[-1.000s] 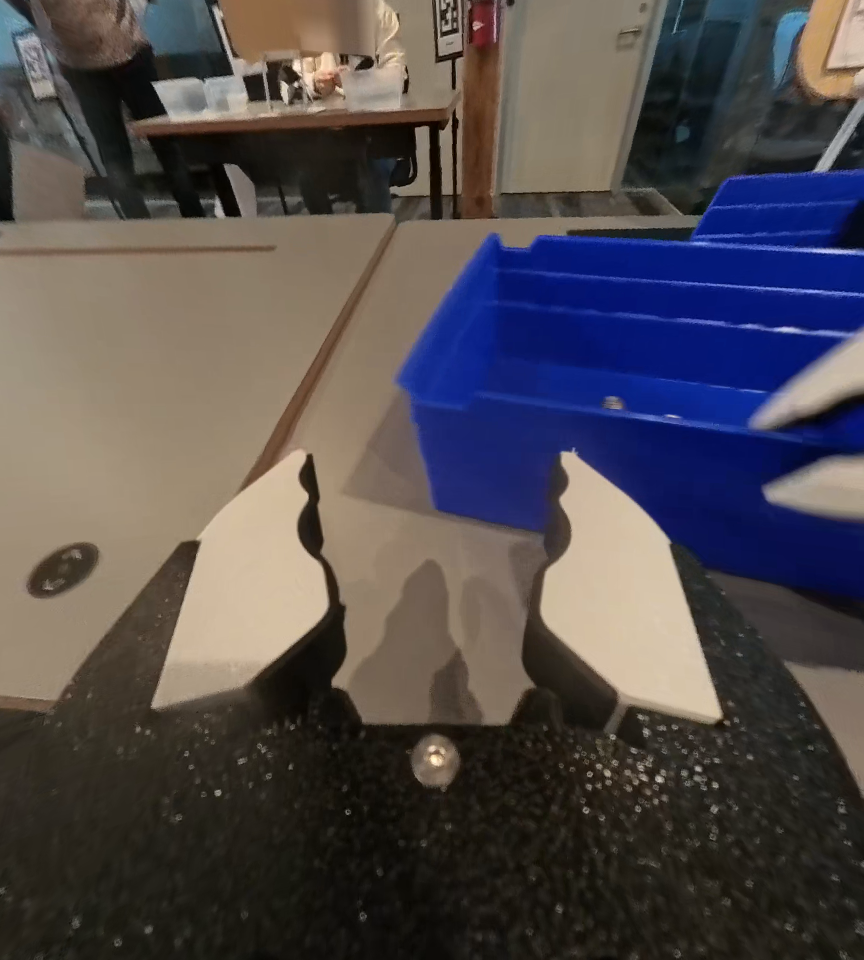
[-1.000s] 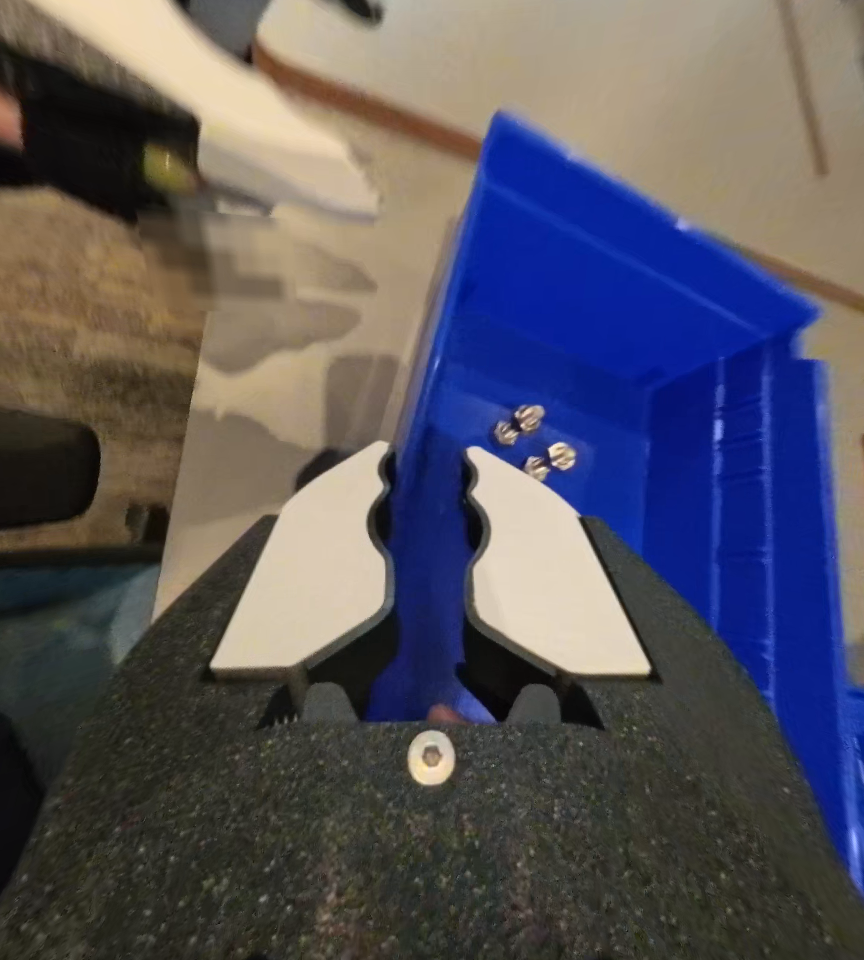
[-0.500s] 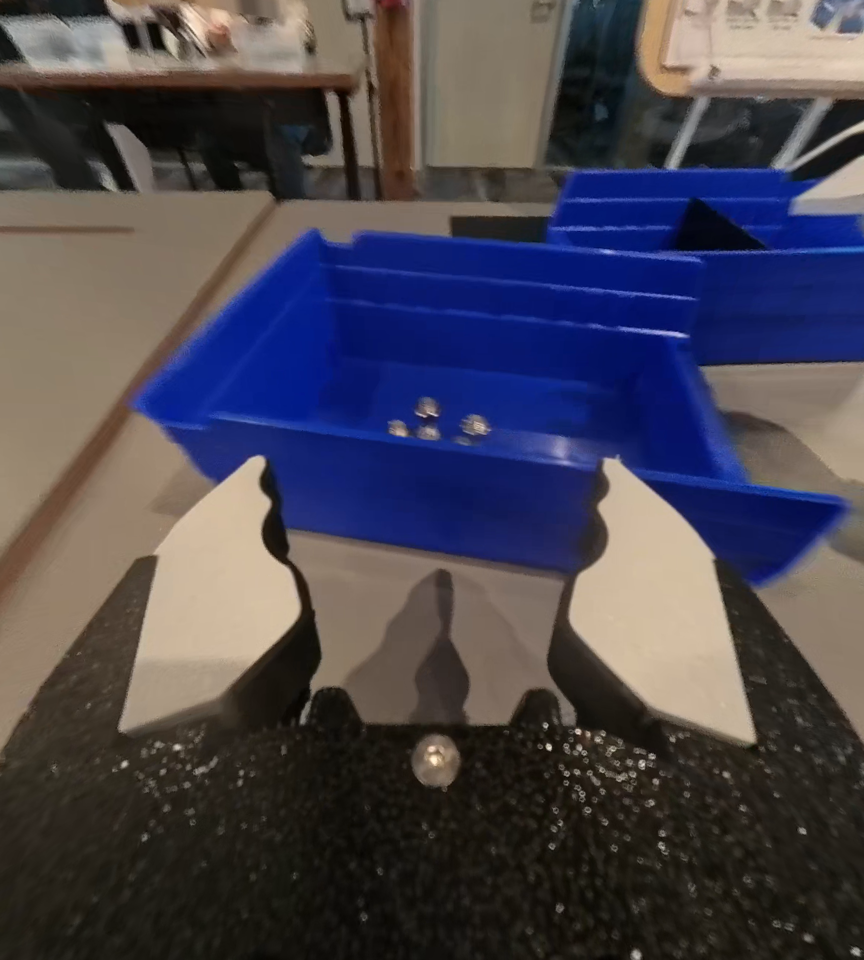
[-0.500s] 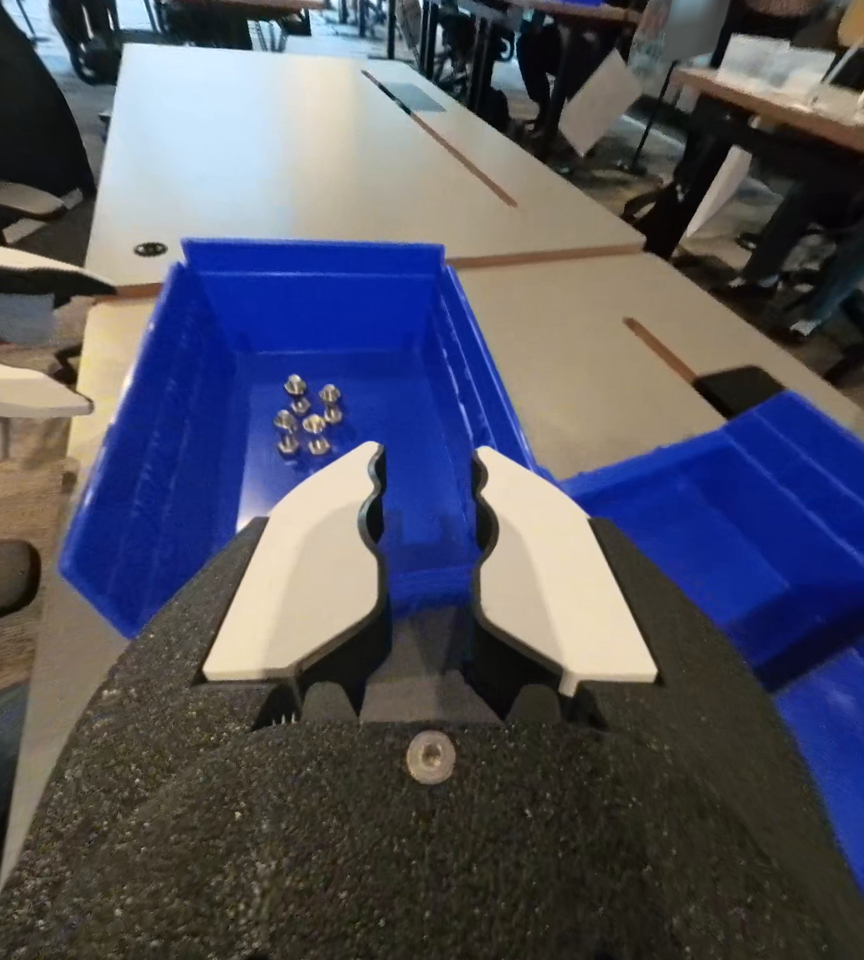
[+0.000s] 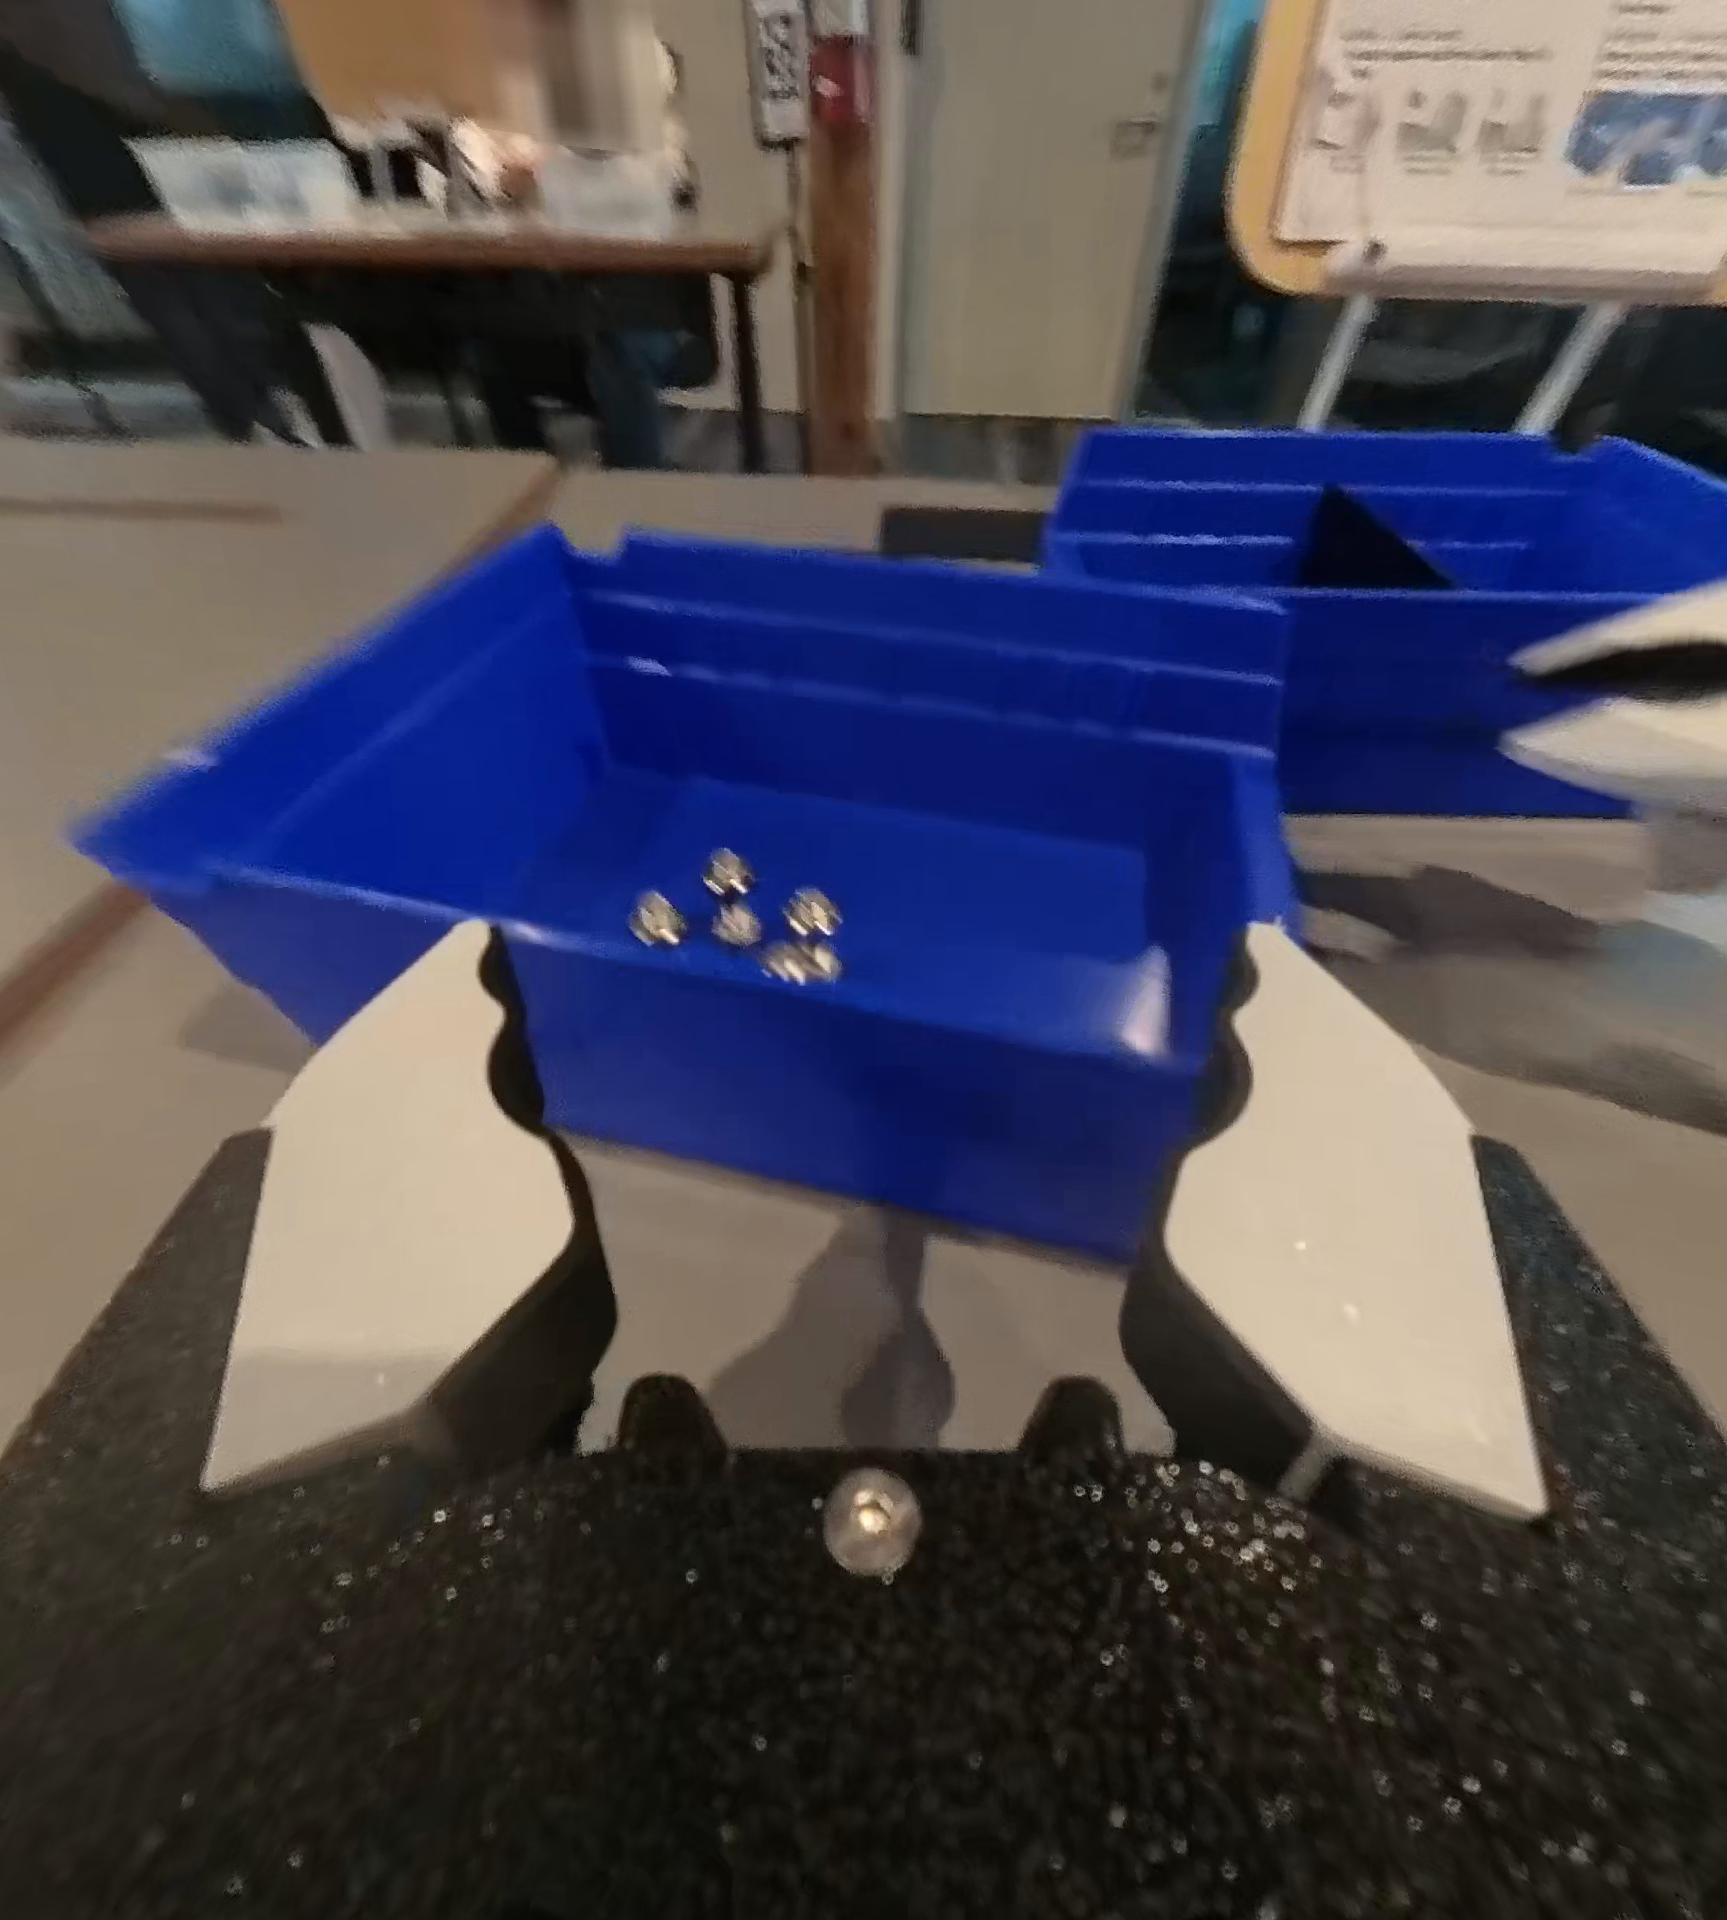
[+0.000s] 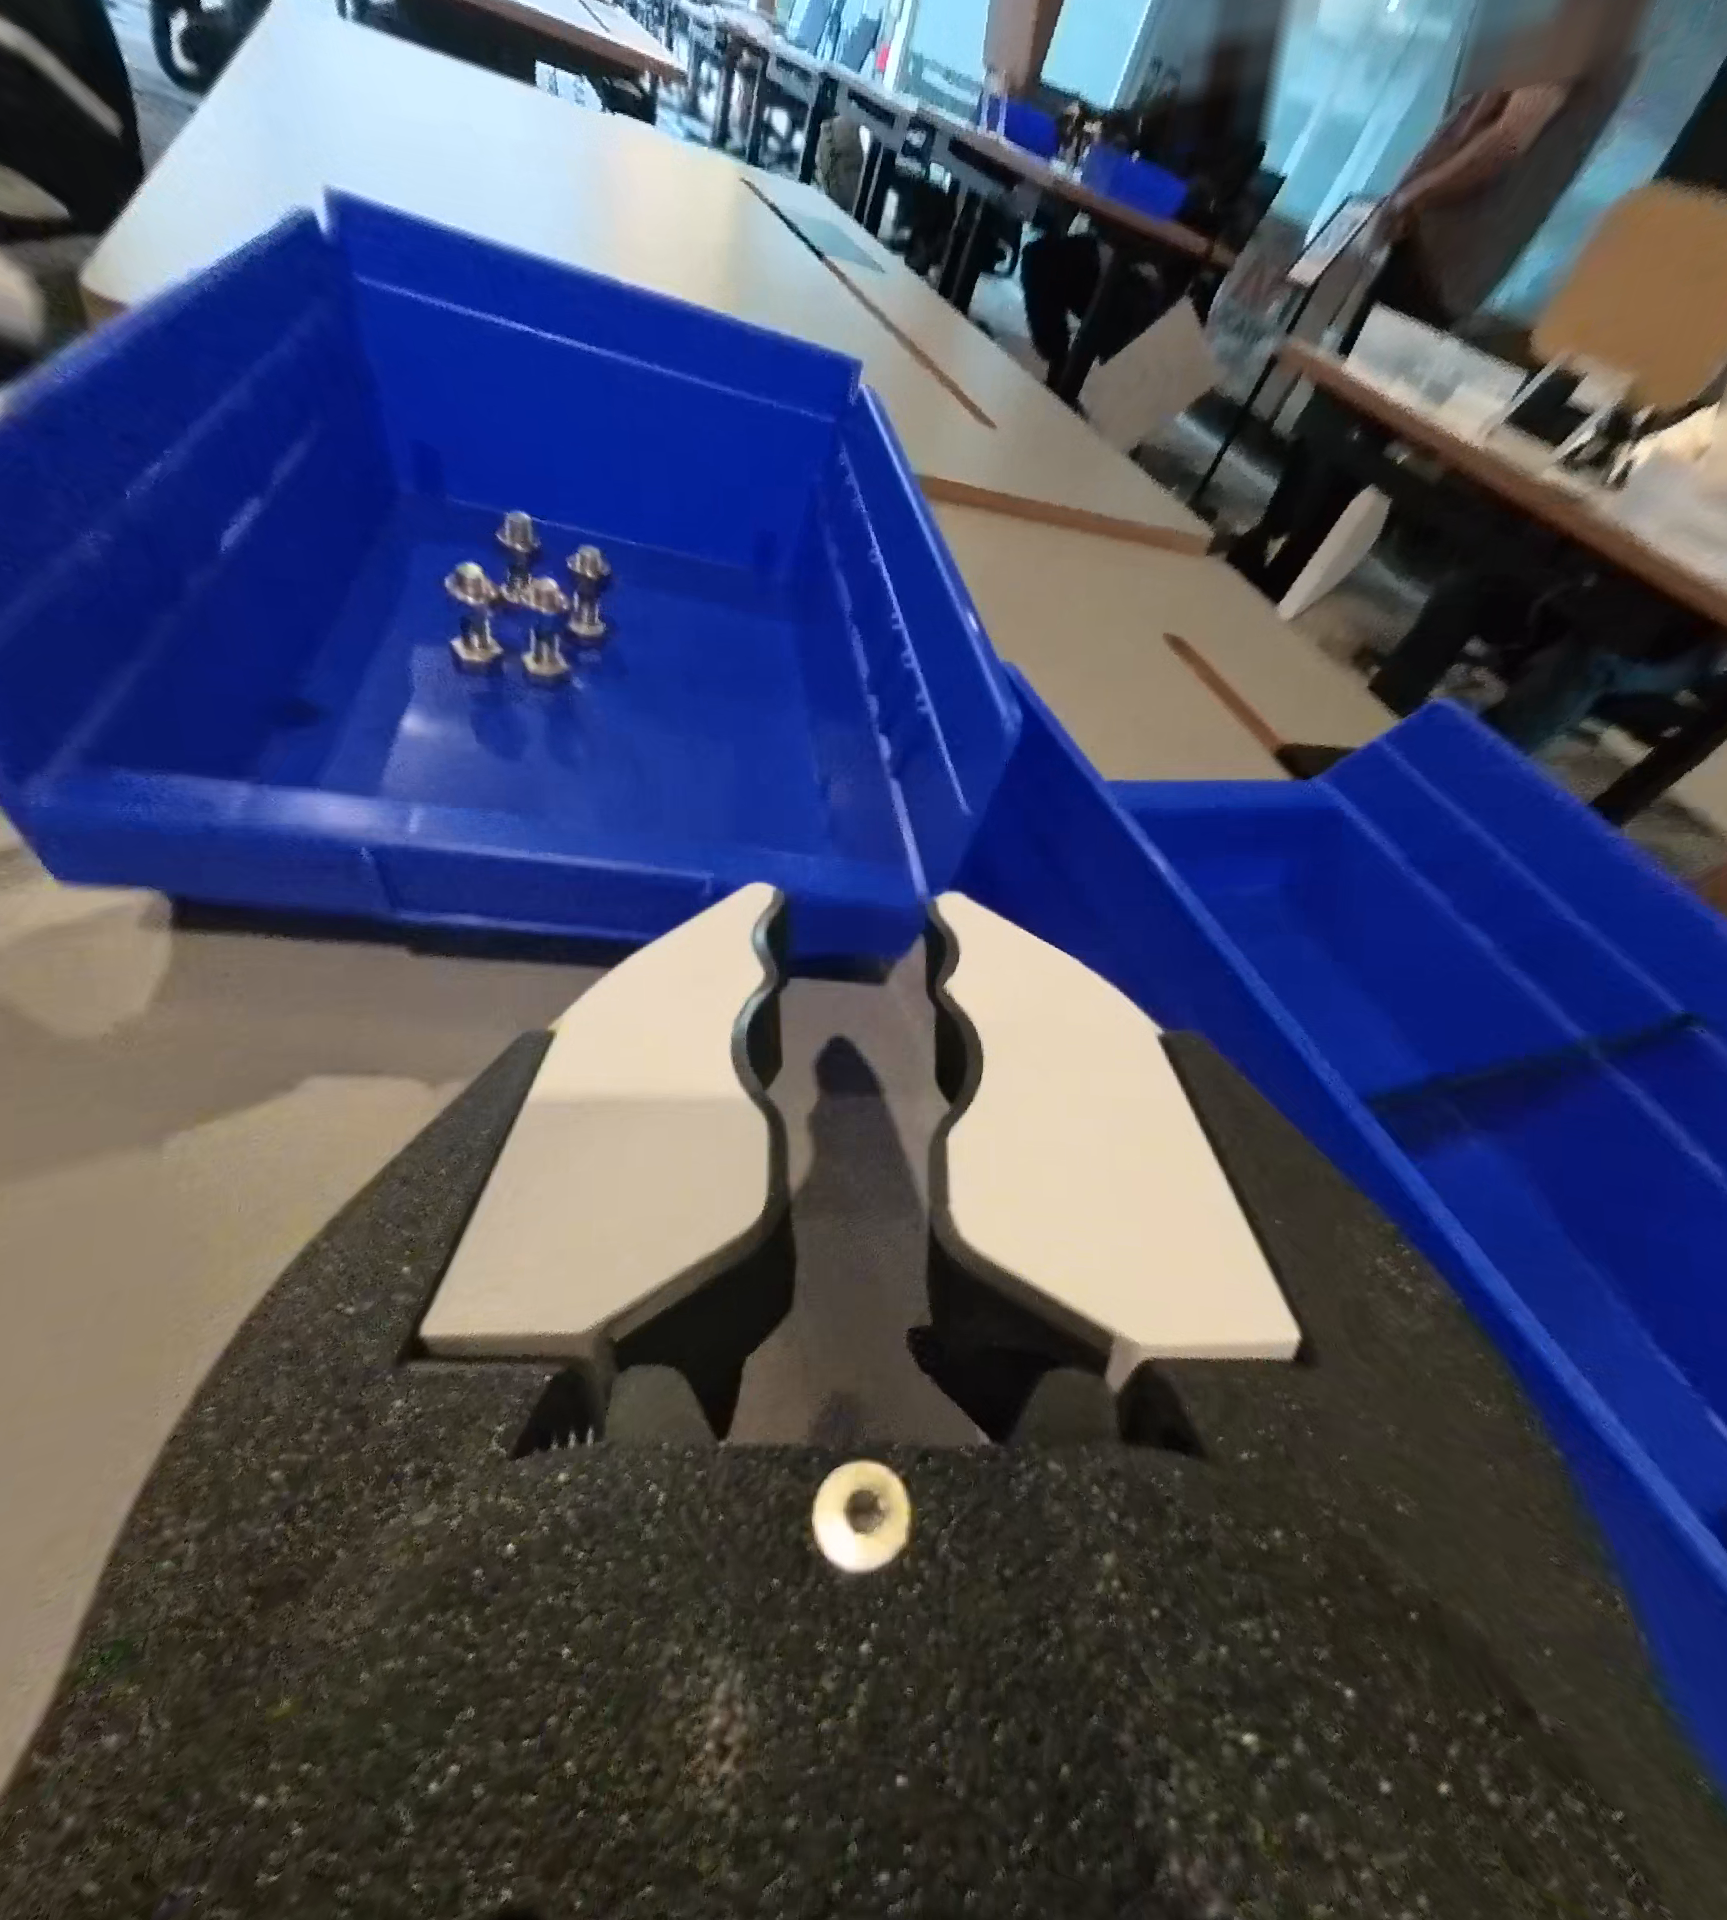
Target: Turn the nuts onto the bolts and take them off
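Note:
Several small silver bolts with nuts on them (image 5: 739, 927) lie in a cluster on the floor of a blue bin (image 5: 402, 862); they also show in the right wrist view (image 6: 526, 603), in the same bin (image 6: 215, 821). My left gripper (image 5: 864, 997) is open wide and empty, just in front of the bin's near wall. My right gripper (image 6: 854, 935) is open by a narrow gap and empty, near the bin's corner; it also shows at the right edge of the left wrist view (image 5: 1669, 707).
A second blue bin (image 5: 1410, 582) with a black divider stands behind and to the right; it shows on the right in the right wrist view (image 6: 1461, 1039). Both rest on a grey table (image 5: 111, 623). Other tables, a notice board and people stand beyond.
Both grippers have swung round to face the bin with the bolts. My left gripper has moved closer to its near wall and higher. My right gripper has pulled back out of the bin.

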`<state>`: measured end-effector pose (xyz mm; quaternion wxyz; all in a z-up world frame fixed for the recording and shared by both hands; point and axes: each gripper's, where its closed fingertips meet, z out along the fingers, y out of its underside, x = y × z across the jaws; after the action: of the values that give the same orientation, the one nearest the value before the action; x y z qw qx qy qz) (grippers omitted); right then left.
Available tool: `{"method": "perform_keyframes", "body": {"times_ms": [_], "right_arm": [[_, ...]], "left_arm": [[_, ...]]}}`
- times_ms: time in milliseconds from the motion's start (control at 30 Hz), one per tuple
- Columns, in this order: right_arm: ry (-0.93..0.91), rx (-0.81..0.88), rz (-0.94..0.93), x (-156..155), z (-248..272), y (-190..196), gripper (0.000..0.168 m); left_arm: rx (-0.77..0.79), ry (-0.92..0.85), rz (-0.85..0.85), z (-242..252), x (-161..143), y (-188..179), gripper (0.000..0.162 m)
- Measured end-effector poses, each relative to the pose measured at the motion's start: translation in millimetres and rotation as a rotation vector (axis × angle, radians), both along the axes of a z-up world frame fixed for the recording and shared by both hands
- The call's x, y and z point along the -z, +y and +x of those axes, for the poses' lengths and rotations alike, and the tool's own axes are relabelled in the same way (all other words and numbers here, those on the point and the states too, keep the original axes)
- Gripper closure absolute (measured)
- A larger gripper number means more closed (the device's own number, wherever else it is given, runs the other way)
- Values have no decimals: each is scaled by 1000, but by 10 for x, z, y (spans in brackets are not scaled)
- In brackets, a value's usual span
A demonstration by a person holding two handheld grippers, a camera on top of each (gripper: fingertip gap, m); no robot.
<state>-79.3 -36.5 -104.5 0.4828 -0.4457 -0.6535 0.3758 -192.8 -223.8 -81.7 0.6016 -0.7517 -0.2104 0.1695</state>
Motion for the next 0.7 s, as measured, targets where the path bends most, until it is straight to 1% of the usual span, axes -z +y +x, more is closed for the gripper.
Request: {"method": "perform_keyframes", "body": {"times_ms": [100, 233, 333, 400, 433, 533, 633, 700], "right_arm": [[67, 3, 20, 34, 168, 55, 147], [130, 1, -32, 8, 288, 76, 148], [152, 6, -46, 13, 289, 107, 151], [130, -2, -65, 62, 271, 101, 151], [126, -4, -73, 72, 270, 100, 151], [137, 5, -76, 56, 284, 123, 151], [134, 7, -89, 66, 284, 140, 151], [130, 7, -98, 76, 282, 145, 151]], "left_arm": [[-32, 58, -69, -19, -61, 62, 35], [-19, 132, -195, 198, 28, 97, 30], [-7, 150, -186, 392, 81, 129, 22], [5, 138, -202, 486, 189, 176, 16], [7, 135, -221, 512, 257, 196, 15], [-25, 166, -269, 506, 386, 225, 15], [-100, 284, -332, 379, 375, 179, 15], [-95, 296, -343, 357, 372, 186, 15]]}}
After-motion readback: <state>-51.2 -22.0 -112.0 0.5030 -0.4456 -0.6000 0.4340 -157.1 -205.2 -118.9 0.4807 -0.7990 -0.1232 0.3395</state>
